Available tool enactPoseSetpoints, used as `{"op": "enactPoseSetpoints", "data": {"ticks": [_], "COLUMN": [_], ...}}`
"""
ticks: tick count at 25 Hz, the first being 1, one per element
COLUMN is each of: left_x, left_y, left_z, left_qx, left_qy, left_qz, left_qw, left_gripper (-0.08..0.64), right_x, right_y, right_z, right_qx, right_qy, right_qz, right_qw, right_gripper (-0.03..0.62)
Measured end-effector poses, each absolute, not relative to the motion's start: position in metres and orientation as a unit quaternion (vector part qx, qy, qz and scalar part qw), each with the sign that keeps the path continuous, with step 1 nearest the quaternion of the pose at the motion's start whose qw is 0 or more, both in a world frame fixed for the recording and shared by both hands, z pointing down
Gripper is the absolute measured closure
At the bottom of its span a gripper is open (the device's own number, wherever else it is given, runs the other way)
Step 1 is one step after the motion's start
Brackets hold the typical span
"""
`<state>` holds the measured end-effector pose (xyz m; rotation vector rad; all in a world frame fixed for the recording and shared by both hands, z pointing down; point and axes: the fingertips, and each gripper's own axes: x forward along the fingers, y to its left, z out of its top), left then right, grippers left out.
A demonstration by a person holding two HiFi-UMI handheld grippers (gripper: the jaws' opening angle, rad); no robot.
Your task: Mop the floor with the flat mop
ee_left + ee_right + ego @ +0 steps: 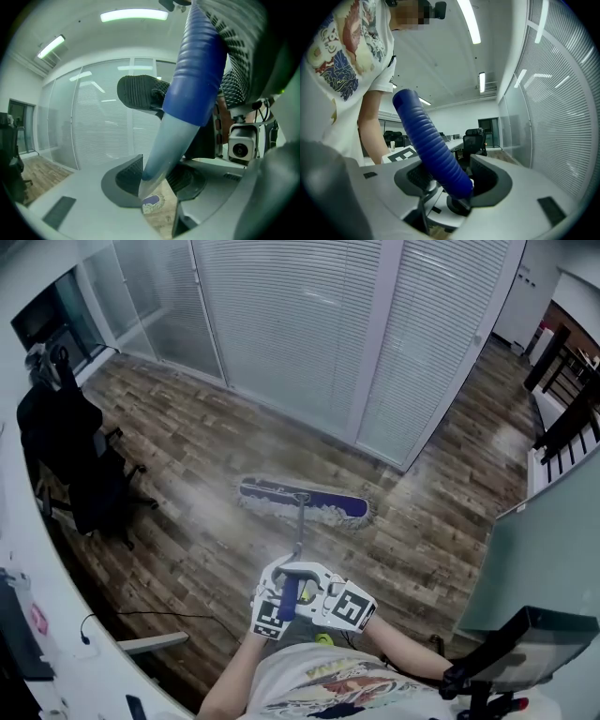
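The mop head [302, 502] lies flat on the wooden floor [187, 446], well out in front of the person and near the foot of the glass wall [300, 324]. Its long side runs across the person's line of sight. The handle [299, 531] slopes back from it towards the person's waist, which probably lets the pad sit with its whole face on the boards.

Both tools grasp the top end of the handle, close together and just ahead of the body. The left gripper [157, 180] has its jaws fairly wide and clamped on the pale shaft, right where the blue grip [199, 75] ends. The right gripper [454, 180] has its jaws wide as well, closed around the ribbed blue grip itself.

Stacking the two holds this way seems meant to give one point to steer from and one to push from. With both so high on the handle, the pad can reach far without the person bending.

An office chair [80, 465] stands off to the left, well apart from the mop head, so it does not block the pad where it lies.
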<state>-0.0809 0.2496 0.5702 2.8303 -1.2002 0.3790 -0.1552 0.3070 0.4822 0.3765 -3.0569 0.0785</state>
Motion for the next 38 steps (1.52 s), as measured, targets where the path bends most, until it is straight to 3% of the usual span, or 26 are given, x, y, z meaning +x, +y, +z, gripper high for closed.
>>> {"op": "enactPoseSetpoints", "data": {"ticks": [6, 14, 23, 31, 38], "left_x": [-0.067, -0.078, -0.053, -0.052, -0.056], "left_y": [0.340, 0.416, 0.360, 0.291, 0.200], "left_z": [0.580, 0.600, 0.578, 0.571, 0.564], "left_qx": [0.909, 0.885, 0.897, 0.903, 0.911], "left_qy": [-0.391, -0.431, -0.396, -0.393, -0.381], "left_qz": [0.147, 0.169, 0.182, 0.157, 0.124], "left_qw": [0.011, 0.052, -0.074, -0.079, -0.096], "left_gripper": [0.437, 0.436, 0.436, 0.489, 0.492], "right_x": [-0.136, -0.136, -0.114, -0.137, -0.144], "right_y": [0.398, 0.472, 0.411, 0.370, 0.273], "right_z": [0.487, 0.501, 0.480, 0.484, 0.466], "right_qx": [0.117, 0.077, 0.118, 0.081, 0.099], "right_qy": [-0.993, -0.996, -0.993, -0.997, -0.994], "right_qz": [0.025, 0.013, 0.003, -0.011, 0.002], "right_qw": [0.005, 0.032, -0.014, 0.009, -0.038], "right_gripper": [0.367, 0.357, 0.359, 0.367, 0.367]}}
